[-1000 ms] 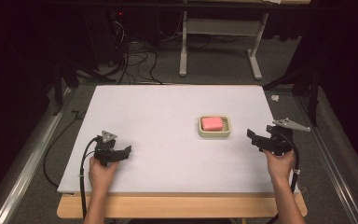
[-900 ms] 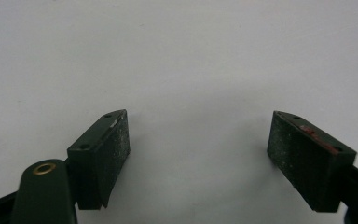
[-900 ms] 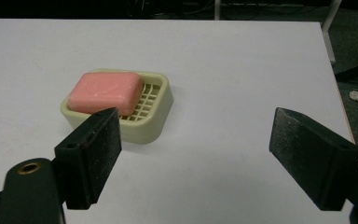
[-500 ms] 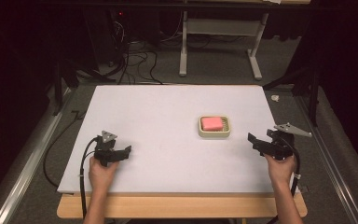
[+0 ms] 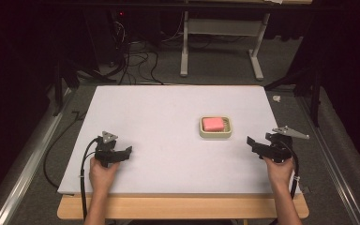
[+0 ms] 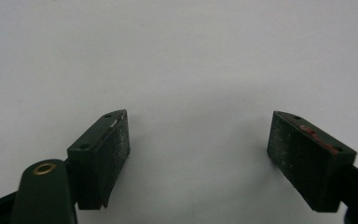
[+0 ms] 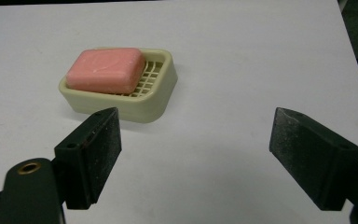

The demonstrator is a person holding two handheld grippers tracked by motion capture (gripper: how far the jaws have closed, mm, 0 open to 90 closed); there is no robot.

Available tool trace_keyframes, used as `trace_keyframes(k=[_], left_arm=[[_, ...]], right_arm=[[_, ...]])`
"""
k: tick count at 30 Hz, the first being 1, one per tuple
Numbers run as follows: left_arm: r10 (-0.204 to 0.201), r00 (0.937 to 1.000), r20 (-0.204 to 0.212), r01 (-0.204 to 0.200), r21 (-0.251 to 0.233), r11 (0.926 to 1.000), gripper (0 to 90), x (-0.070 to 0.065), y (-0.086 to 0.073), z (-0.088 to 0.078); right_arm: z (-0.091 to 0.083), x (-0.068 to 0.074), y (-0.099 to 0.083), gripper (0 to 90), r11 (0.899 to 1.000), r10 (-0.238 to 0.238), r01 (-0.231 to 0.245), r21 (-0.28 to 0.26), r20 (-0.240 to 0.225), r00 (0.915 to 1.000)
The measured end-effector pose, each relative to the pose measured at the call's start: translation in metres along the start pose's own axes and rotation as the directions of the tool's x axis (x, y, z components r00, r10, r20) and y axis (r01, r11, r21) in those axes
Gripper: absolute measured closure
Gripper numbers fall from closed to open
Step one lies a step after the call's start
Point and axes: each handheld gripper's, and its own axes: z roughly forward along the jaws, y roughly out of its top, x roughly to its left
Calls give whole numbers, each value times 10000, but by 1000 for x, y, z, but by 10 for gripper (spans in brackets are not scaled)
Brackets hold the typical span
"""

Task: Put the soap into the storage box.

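The left tongs (image 5: 127,152) rest released near the table's (image 5: 168,103) front-left corner, probably parked out of the way. The pink soap (image 5: 213,123) sits in its cream dish (image 5: 215,135) right of the table's middle. The right tongs (image 5: 251,143), spread wide near the right edge, face the dish, seemingly ready to reach; nothing stands between them.

The left gripper (image 5: 127,151) sits low near the tabletop's front-left corner, jaws spread wide; the right gripper (image 5: 250,142) hovers near the front-right edge, jaws likewise apart.
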Motion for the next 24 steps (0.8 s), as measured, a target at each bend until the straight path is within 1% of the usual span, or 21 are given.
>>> trace_keyframes(k=[5,9,21,24], left_arm=[[3,10000,3,-3,1,10000,216,0,0,0],[5,10000,3,-5,2,10000,216,0,0,0],[8,10000,1,-8,1,10000,215,0,0,0],[6,10000,2,-6,0,10000,215,0,0,0]], right_arm=[[6,0,-3,174,9999,52,-53,121,13,10000],[10,1,-5,175,9997,-76,75,212,87,9999],[25,3,-14,175,9982,-88,78,595,155,9998],[29,3,-16,175,9969,-200,181,766,246,9995]])
